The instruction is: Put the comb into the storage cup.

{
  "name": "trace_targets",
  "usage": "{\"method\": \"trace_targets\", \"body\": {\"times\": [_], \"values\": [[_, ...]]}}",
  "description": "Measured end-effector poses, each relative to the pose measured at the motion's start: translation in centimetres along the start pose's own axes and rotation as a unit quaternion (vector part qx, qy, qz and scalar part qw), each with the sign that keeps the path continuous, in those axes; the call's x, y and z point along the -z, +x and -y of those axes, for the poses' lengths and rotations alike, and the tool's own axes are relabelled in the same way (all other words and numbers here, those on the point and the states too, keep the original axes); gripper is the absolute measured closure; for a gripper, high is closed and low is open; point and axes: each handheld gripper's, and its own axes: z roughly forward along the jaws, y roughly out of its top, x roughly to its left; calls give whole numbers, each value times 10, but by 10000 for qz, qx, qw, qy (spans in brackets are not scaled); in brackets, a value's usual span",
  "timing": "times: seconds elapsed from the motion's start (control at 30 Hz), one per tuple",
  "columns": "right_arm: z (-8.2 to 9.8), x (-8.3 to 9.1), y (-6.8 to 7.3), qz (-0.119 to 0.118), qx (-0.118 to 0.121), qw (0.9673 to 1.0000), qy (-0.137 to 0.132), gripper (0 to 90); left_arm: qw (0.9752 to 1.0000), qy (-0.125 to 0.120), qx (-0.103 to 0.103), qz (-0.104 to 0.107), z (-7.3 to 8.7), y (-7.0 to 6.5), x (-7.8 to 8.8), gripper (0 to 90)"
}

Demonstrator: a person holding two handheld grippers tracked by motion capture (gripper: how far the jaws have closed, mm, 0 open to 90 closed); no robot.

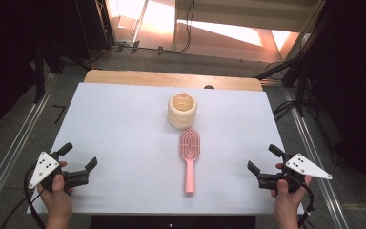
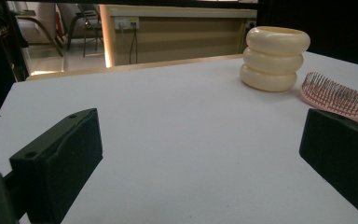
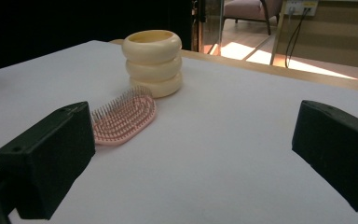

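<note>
A pink hairbrush [image 1: 189,155] lies bristles up in the middle of the white table [image 1: 124,129], handle toward me. Just beyond its head stands a cream ribbed cup [image 1: 182,110] of three stacked rings, open at the top. My left gripper [image 1: 78,157] rests at the near left corner, jaws wide apart and empty. My right gripper [image 1: 265,157] rests at the near right, also open with nothing between its jaws. In the left gripper view the cup [image 2: 274,58] and brush head [image 2: 338,95] sit far right. In the right gripper view the brush [image 3: 123,117] and cup [image 3: 153,60] sit left.
A wooden strip [image 1: 171,78] runs along the table's far edge. Beyond it are cables on the floor, metal frame rails at both sides, and a sunlit patch at the back. Wide bare surface lies between each gripper and the brush.
</note>
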Motion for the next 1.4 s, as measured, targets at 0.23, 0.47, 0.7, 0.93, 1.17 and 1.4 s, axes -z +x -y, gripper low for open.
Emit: {"method": "trace_targets", "body": {"times": [0.23, 0.47, 0.7, 0.93, 1.17, 1.4], "values": [[-13, -8, 12, -194, 121, 9997, 45, 0, 10000, -2, -4, 20, 0, 0, 0, 0], [-21, -18, 26, -317, 292, 9990, 153, 0, 9999, 23, -119, 27, 0, -2, 0, 0], [-30, -33, 41, -527, 443, 9972, 291, 0, 9998, 72, -180, 47, 0, -4, -1, 0], [-38, -42, 54, -686, 471, 9961, 284, 155, 9998, 60, -174, 51, 0, -3, -1, 0], [-44, -53, 66, -1210, 419, 9901, 575, 363, 9998, 48, -164, 66, 0, -3, -1, 0], [-46, -65, 89, -1536, 740, 9807, 957, 747, 9998, 45, -151, 83, 0, -3, -1, 0]]}}
